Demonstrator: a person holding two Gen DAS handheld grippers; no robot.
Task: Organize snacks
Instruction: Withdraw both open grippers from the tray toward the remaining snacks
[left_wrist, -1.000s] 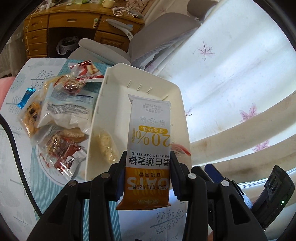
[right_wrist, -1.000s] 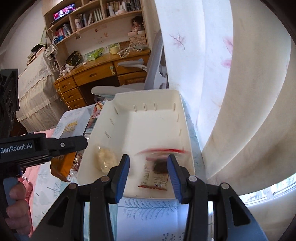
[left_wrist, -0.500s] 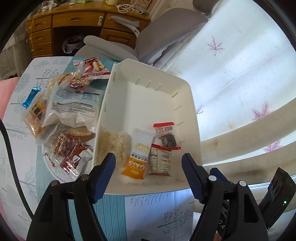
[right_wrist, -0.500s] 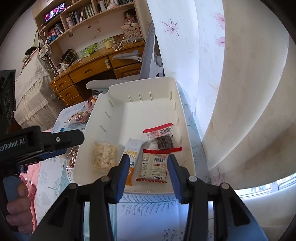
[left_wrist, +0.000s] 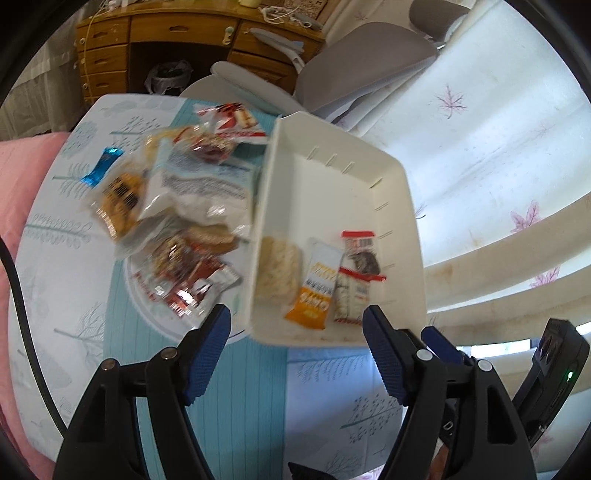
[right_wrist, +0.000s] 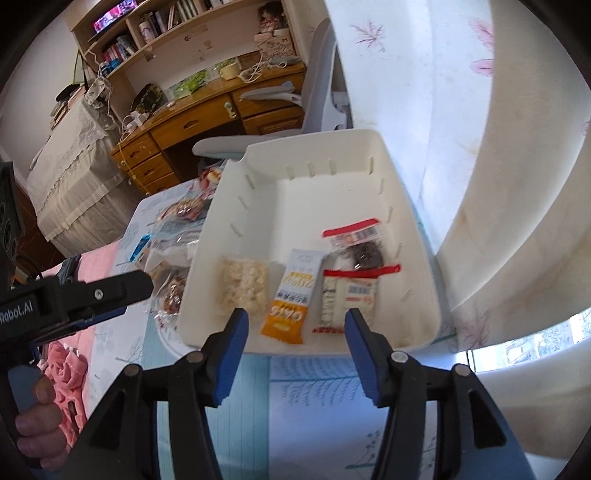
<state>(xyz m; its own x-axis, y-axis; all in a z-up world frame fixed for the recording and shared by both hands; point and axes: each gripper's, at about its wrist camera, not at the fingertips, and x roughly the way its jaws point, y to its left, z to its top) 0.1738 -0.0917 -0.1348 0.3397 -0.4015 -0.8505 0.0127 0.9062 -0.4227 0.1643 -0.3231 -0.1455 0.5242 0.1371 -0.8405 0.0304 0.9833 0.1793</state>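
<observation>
Snacks are spread over a table covered with a pale blue and white leaf-print cloth; a white tray sits toward the table's right edge, beside a white curtain with pink leaves. Four packets lie in a row along the tray's near wall; from left to right, a clear pack of pale puffed pieces, an orange and white oat bar, a white packet with a red top strip, and, just behind that one, a clear packet with a dark snack inside and a red header; the tray's far half is bare. A loose heap of wrapped snacks rests on the cloth just left of the tray, some on a round plate; a small blue candy wrapper lies apart near the table's left edge.

Left gripper hovers over the tray's near left corner, jaws spread wide, having just let go, nothing between them. Right gripper hangs over the tray's near wall, jaws just now parting further, also empty. A hand grips the left tool's handle in the right wrist view. A wooden desk and grey chair stand beyond the table.
</observation>
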